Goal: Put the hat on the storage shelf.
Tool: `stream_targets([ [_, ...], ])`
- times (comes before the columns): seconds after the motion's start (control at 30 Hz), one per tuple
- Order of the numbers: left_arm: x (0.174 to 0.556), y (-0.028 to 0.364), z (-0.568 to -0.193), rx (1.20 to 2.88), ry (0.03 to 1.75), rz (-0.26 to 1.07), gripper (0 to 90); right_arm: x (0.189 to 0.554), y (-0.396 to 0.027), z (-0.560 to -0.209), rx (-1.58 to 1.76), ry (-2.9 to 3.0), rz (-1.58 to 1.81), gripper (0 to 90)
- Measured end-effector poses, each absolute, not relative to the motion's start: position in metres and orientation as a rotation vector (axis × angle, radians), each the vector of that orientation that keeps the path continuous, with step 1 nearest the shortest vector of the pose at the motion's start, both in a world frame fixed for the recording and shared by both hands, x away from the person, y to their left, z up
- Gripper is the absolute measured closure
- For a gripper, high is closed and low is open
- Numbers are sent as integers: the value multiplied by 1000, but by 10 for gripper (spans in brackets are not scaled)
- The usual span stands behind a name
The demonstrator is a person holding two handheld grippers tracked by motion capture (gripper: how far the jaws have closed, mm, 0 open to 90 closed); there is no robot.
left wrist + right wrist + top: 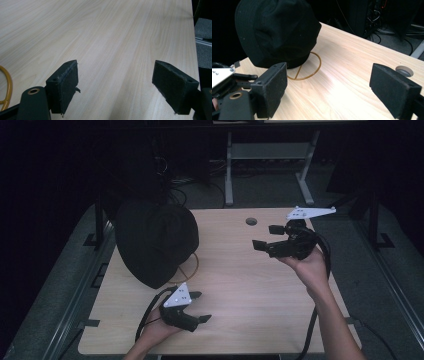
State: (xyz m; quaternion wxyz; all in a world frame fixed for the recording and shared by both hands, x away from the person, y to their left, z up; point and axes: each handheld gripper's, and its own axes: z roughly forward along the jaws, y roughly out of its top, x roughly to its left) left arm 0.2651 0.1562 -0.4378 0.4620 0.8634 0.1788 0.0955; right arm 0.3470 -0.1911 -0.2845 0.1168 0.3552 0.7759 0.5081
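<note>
Matt black cloth hat (156, 242) on pale, smooth wood-grain table (240, 285).

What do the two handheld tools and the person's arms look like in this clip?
Both the left tool and the right tool are black, with two blocky jaws faced with dark felt-like pads. Each carries a pale grey three-cornered plate with small dark markings and trails a black cable. A brass-coloured ring sits in the jaw mount. The forearms are bare, no sleeves in sight.

- The left claw (198, 306) sits low at the near left, held in a hand (159, 332) coming in from the near edge, its jaws spread wide with nothing between them.
- The right claw (265, 237) is raised at the far right, cradled from below by the right hand (307, 265), pointing left, jaws wide apart and empty.
</note>
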Motion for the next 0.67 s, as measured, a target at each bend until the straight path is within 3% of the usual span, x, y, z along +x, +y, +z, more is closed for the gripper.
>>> stream_targets([
  [0.67,262,152,-438,2135,422,241,201,317,-214,-310,1095,2241,1482,141],
])
